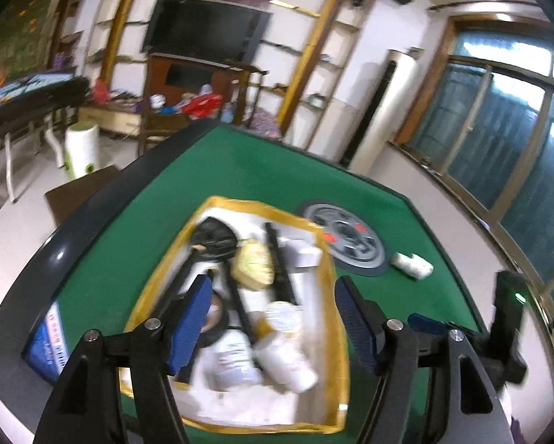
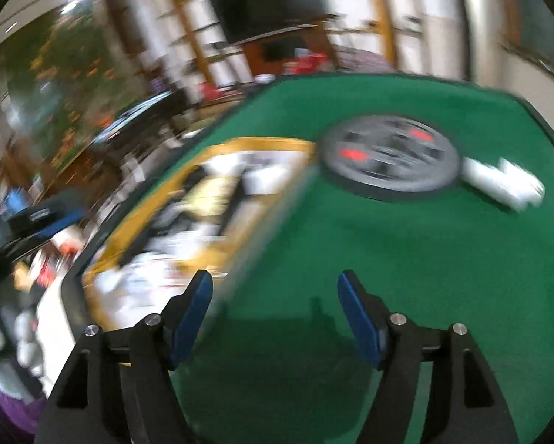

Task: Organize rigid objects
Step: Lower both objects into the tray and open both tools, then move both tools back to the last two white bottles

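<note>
A yellow-rimmed white box [image 1: 325,259] sits on the green table and holds several items: white bottles [image 1: 288,364], a black round disc [image 1: 213,237], a yellowish packet [image 1: 252,264] and black rods [image 1: 278,259]. My left gripper [image 1: 273,318] is open and empty, hovering over the box. One white bottle [image 1: 412,265] lies on the felt right of the box, beside the grey dial; it also shows in the right wrist view [image 2: 502,181]. My right gripper [image 2: 275,314] is open and empty above bare felt, right of the blurred box [image 2: 269,144].
A grey round dial [image 1: 345,238] with red marks is set in the table centre; the right wrist view shows it too [image 2: 389,157]. A blue-and-white packet [image 1: 49,340] lies at the table's left edge. The right gripper's body [image 1: 506,318] shows at right. Furniture stands beyond the table.
</note>
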Available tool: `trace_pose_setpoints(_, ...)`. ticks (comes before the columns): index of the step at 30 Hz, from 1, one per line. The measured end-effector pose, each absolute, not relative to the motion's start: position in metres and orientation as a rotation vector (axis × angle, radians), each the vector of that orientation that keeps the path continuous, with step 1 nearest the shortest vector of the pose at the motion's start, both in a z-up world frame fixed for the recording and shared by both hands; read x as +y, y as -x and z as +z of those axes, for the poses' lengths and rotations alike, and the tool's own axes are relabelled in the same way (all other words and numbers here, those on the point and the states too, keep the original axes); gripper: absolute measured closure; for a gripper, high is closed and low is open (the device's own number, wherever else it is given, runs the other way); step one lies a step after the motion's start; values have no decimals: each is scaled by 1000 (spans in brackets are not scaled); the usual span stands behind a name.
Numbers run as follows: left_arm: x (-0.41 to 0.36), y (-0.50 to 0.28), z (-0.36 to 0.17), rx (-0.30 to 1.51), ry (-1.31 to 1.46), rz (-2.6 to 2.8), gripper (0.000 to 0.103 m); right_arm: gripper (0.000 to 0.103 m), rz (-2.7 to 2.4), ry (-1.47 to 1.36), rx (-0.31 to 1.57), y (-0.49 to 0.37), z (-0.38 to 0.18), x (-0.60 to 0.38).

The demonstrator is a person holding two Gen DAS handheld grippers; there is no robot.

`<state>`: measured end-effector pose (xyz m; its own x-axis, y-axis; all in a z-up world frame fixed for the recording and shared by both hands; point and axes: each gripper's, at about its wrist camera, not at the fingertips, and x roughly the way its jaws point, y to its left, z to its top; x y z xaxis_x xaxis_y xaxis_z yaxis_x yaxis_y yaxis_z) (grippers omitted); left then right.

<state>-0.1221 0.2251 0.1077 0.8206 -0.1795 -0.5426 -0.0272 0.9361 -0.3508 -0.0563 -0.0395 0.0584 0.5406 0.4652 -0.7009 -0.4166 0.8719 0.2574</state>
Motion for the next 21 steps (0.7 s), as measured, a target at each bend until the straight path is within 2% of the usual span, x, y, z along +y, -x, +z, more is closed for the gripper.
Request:
trace_pose_setpoints(4, 195, 118, 107, 625, 293, -149, 31, 34, 380, -247, 878, 28, 47, -122)
trace_pose_setpoints(11, 133, 106, 95, 714, 199, -255, 31, 34, 284, -395, 793, -25, 61, -212)
trace_pose_setpoints(21, 86, 99, 90, 789, 102, -267, 31, 34, 448, -499, 835, -126, 42, -222)
